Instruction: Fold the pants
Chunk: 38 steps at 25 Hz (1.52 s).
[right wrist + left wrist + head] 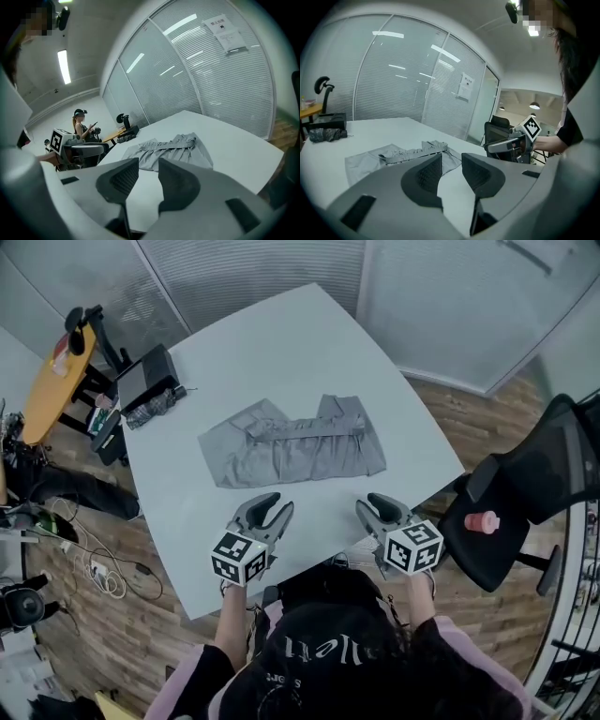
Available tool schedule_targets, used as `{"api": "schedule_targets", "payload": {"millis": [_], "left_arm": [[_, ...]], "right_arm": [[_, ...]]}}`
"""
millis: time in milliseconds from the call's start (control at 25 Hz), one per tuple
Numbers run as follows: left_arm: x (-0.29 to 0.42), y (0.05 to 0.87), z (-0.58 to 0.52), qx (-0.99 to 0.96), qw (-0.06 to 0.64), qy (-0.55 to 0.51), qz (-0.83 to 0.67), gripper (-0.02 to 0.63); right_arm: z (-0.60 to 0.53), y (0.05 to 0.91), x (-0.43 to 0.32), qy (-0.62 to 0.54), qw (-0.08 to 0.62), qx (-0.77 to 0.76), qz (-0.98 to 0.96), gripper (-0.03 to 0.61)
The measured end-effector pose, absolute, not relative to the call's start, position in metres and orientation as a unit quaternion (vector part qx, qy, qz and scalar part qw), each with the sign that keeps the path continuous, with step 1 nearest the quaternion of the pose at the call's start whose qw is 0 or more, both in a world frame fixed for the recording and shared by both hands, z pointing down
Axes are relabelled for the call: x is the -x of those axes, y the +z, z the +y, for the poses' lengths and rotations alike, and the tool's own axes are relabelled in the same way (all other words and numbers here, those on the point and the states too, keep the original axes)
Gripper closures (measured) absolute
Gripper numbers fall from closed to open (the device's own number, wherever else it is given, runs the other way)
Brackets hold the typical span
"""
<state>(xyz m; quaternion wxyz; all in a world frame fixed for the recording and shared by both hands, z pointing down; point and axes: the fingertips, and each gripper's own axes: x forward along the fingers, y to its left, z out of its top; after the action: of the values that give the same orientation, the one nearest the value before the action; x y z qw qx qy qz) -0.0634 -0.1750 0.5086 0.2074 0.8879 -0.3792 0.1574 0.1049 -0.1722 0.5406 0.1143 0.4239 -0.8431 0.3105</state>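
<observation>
Nearest the person, on the near side of the pants (300,454), two hands each hold a tool above the near edge of the tabletop (281,343). The left tool (276,503) is off the pants' near left part and clear of the cloth. In the left gripper view the left tool (451,158) has its jaws a little apart, with only bare tabletop showing in the gap. The right tool (369,503) is off the pants' near right part, also not touching them. In the right gripper view the right tool (148,162) likewise has its jaws slightly apart and holds nothing. Both point toward the pants, tilted somewhat downward.

The grey pants lie flat in the middle of the tabletop, wrinkled, with a gathered waistband strip running across their far half. They are untouched by either tool.

Farther off, to the far left of the pants, a black box (145,374) sits at the tabletop's corner. A dark bundle (150,410) lies just on the box's near side. Right of the pants, off the tabletop, is a black chair (525,498) with a small pink object (482,521) on its seat. Beyond the box, far left of the pants, is a yellow desk (54,376).
</observation>
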Motion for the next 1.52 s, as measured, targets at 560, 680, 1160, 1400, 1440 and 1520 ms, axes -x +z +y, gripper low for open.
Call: {"api": "schedule_targets", "payload": {"millis": [560,680,1160,1400,1440,1520], "left_arm": [[0.007,0.467,-0.113,-0.900,0.177,0.121,-0.380,0.466],[0.003,0.461,-0.104,-0.902,0.176,0.118,-0.376,0.472],[-0.002,0.451,-0.069,-0.919,0.156,0.132,-0.336,0.525],[0.023,0.442,-0.027,-0.926,0.151,0.130,-0.320,0.554],[0.029,0.441,-0.019,-0.927,0.151,0.129,-0.319,0.557],[0.040,0.440,-0.005,-0.928,0.151,0.127,-0.315,0.560]], "right_arm": [[-0.126,0.508,-0.123,0.262,0.096,-0.410,-0.868,0.469],[-0.118,0.501,-0.121,0.256,0.088,-0.406,-0.873,0.469],[-0.084,0.474,-0.104,0.236,0.070,-0.424,-0.872,0.476],[-0.042,0.464,-0.066,0.229,0.068,-0.427,-0.872,0.480],[-0.033,0.463,-0.059,0.229,0.066,-0.428,-0.872,0.485],[-0.017,0.462,-0.047,0.231,0.062,-0.431,-0.870,0.495]]}}
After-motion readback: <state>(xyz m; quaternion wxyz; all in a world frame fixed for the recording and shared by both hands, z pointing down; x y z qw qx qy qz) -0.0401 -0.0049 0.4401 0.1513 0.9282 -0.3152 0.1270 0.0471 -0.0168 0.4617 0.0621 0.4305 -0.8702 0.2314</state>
